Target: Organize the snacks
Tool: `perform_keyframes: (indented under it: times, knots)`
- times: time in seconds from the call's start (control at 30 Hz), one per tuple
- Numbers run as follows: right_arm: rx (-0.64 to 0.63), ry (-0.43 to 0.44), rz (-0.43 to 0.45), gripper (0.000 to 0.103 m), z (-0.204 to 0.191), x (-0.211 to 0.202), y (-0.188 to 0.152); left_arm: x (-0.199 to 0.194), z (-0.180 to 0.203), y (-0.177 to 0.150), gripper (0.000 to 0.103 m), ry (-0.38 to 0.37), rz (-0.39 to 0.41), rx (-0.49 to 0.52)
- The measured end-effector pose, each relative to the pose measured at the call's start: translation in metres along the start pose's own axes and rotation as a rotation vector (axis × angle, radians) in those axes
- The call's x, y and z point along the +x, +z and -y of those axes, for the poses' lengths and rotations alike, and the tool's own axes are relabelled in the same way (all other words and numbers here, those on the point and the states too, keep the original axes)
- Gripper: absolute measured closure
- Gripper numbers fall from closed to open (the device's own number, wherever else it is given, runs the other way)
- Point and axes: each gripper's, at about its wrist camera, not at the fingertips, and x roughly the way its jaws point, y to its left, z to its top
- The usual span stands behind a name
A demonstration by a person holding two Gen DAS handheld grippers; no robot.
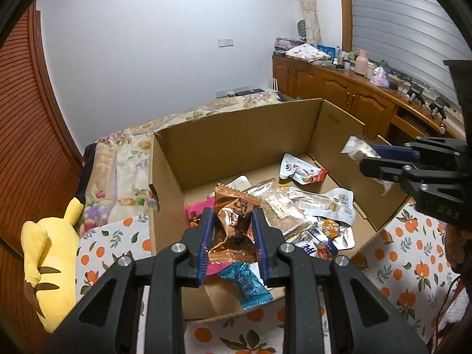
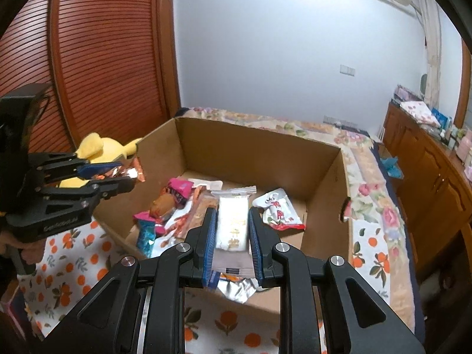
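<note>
Left tool [image 1: 233, 236] tight on copper wrapper [image 1: 233, 221], right tool [image 2: 231, 239] on white packet [image 2: 233, 224], above box [image 1: 236, 135].

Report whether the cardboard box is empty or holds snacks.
Holds snacks: several wrappers, among them a blue packet, lie on the floor of the cardboard box.

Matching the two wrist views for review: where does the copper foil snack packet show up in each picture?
Left wrist view: copper foil packet at lower centre, clamped in the left gripper over the cardboard box.
Right wrist view: same packet at mid-left, in that gripper seen side-on.
Shared landmark: the yellow plush toy.
</note>
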Motion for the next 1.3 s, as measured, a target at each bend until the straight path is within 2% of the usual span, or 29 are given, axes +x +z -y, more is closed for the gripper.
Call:
perform_keyframes:
  times: [0.13,0.33,0.43,0.63,0.83,0.87,1.03,1.17,1.3]
  knots:
    - [0.014,-0.011,-0.031,0.083,0.004,0.021,0.003,0.005,-0.001,0.003,0.078,0.004,-0.004,0.000]
    - [0.021,-0.028,-0.074,0.083,0.008,0.043,0.007,0.012,-0.005,0.004,0.068,0.001,0.002,-0.024]
    - [0.022,-0.040,-0.085,0.083,0.009,0.049,0.008,0.013,-0.009,0.005,0.059,0.004,0.008,-0.061]
    - [0.047,-0.041,-0.110,0.082,0.015,0.057,0.004,0.008,-0.013,0.003,0.054,-0.006,0.011,-0.095]
    - [0.061,-0.037,-0.102,0.071,0.017,0.053,-0.001,-0.002,-0.013,0.003,0.052,-0.010,0.033,-0.096]
    - [0.062,-0.038,-0.096,0.066,0.017,0.052,-0.001,-0.004,-0.013,0.003,0.052,-0.010,0.037,-0.094]
    - [0.079,-0.040,-0.056,0.057,0.015,0.040,0.000,-0.015,-0.009,0.002,0.051,-0.007,0.053,-0.085]
    - [0.095,-0.037,-0.021,0.052,0.013,0.026,-0.002,-0.025,-0.007,-0.004,0.048,-0.014,0.077,-0.095]
    - [0.090,-0.050,0.005,0.052,0.010,0.015,-0.007,-0.034,-0.007,-0.016,0.043,-0.011,0.091,-0.118]
